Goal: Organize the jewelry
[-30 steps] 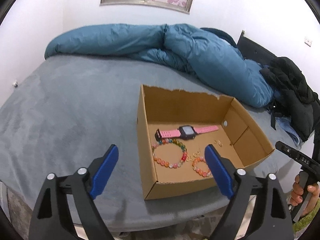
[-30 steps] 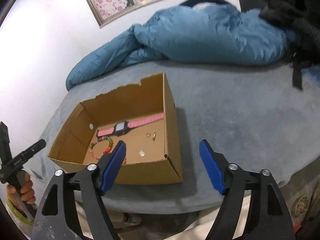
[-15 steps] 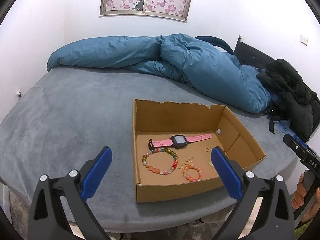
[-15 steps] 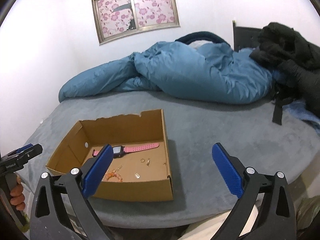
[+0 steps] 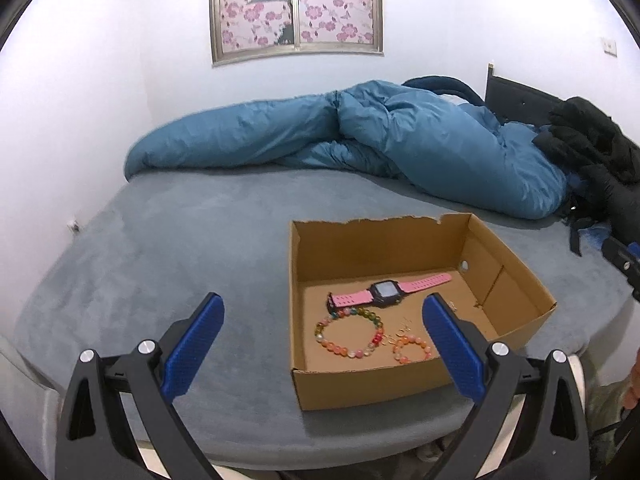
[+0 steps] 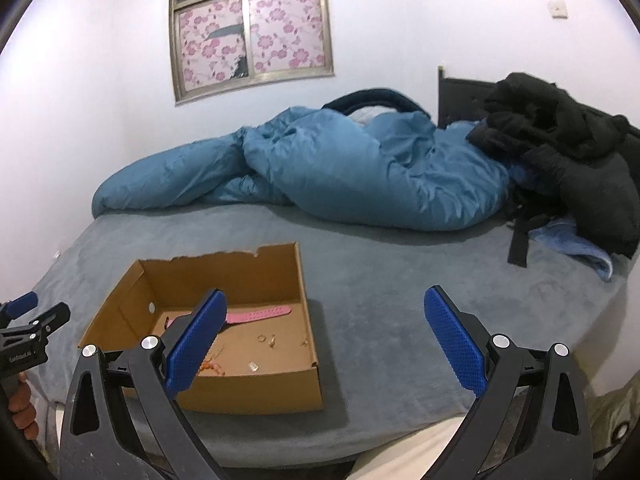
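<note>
left gripper spread wide, nothing between the blue pads; its jaws have just been opening. it hangs over the near edge of the grey bed, lower centre of the left wrist view. right gripper also spread wide and empty, jaws just been opening too, lower centre of the right wrist view.

open cardboard box sits on the bed near its front edge, right of centre in the left view, lower left in the right view; back wall has a torn top edge. inside on the box floor: pink-strapped watch lying flat toward the back, large multicolour bead bracelet in front of it, small orange bead bracelet just right of that one, partly behind the left gripper's right pad. a few small gold pieces lie scattered on the box floor, too small to tell exactly.

blue duvet bunched along the far side of the bed. black jacket piled at right. window with pink floral film top centre. a hand at the lower left edge of the right view holds the left gripper's handle.
</note>
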